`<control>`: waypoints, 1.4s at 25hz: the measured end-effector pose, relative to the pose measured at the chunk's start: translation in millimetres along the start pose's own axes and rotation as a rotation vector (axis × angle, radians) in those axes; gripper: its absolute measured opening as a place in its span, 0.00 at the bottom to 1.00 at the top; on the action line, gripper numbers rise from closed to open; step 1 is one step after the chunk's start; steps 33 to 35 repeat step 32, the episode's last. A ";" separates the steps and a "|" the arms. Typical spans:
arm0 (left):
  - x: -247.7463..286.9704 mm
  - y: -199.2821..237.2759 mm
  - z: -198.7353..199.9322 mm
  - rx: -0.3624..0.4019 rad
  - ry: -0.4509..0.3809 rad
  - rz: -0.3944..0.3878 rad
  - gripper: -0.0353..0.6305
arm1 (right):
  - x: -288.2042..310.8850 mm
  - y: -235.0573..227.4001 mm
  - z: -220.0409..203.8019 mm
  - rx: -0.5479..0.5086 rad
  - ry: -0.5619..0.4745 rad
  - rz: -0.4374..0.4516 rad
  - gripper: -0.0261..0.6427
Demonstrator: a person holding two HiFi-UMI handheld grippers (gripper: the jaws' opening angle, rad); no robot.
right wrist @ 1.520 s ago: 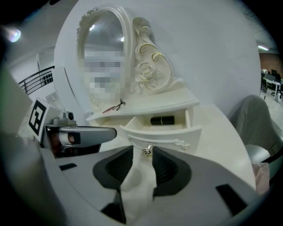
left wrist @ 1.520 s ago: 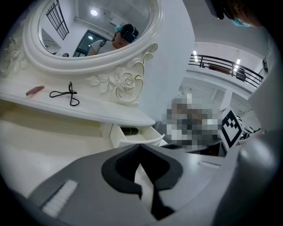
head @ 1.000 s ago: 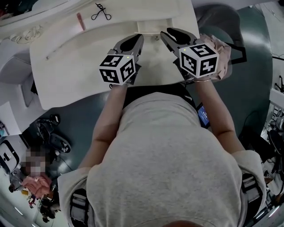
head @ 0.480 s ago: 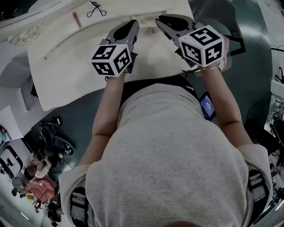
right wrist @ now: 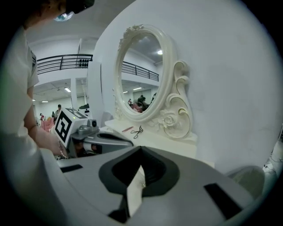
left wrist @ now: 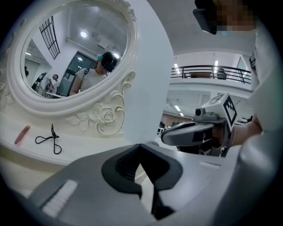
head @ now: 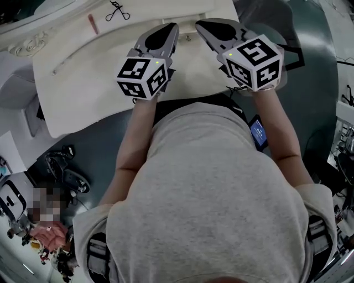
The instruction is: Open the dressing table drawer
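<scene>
Currently both claws hover over worktop (head: 83, 72), flanking small drawer knob (head: 189, 37), probably lining up pull. Left claw (head: 172, 26) pinched together, empty. Right claw (head: 200, 25) just closed, nothing between. Knob ungripped.

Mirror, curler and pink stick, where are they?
Mirror (left wrist: 70, 48), left gripper view, on its glass.
Curler (left wrist: 52, 132), left gripper view, on its stem.
Pink stick (left wrist: 22, 134), left gripper view, on its middle.

Two grippers show: left gripper (head: 168, 30), right gripper (head: 206, 27). One dressing table (head: 83, 83) holds one mirror (left wrist: 70, 48), one eyelash curler (head: 115, 11), one pink stick (head: 92, 24).
</scene>
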State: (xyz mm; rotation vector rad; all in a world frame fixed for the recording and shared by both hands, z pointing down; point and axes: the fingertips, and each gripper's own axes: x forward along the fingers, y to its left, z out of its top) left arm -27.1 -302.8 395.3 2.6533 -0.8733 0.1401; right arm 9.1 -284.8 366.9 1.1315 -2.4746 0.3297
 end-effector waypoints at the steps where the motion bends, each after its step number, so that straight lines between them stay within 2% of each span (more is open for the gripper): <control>1: 1.4 -2.0 -1.7 -0.006 0.004 -0.004 0.07 | -1.0 -1.3 1.4 0.009 -0.015 -0.012 0.05; 8: 6.4 -6.0 -8.5 -0.045 0.020 0.005 0.07 | -2.7 -5.3 7.1 0.088 -0.098 -0.074 0.05; 16: 8.0 -10.9 -12.8 -0.046 0.042 -0.010 0.07 | -0.7 0.4 -2.6 0.150 -0.107 -0.064 0.05; 19: 7.7 -13.2 -15.9 -0.047 0.056 -0.015 0.07 | 0.5 2.6 -8.0 0.131 -0.090 -0.055 0.05; 23: 8.3 -6.7 -26.1 -0.060 0.099 0.019 0.07 | 3.2 4.0 -16.0 0.146 -0.075 -0.025 0.05; 30: 8.0 -4.1 -33.7 -0.068 0.136 0.022 0.07 | 1.7 -8.8 -23.4 0.199 -0.071 -0.090 0.05; 35: 8.3 -4.3 -34.0 -0.071 0.136 0.017 0.07 | 1.5 -10.5 -24.5 0.199 -0.068 -0.098 0.05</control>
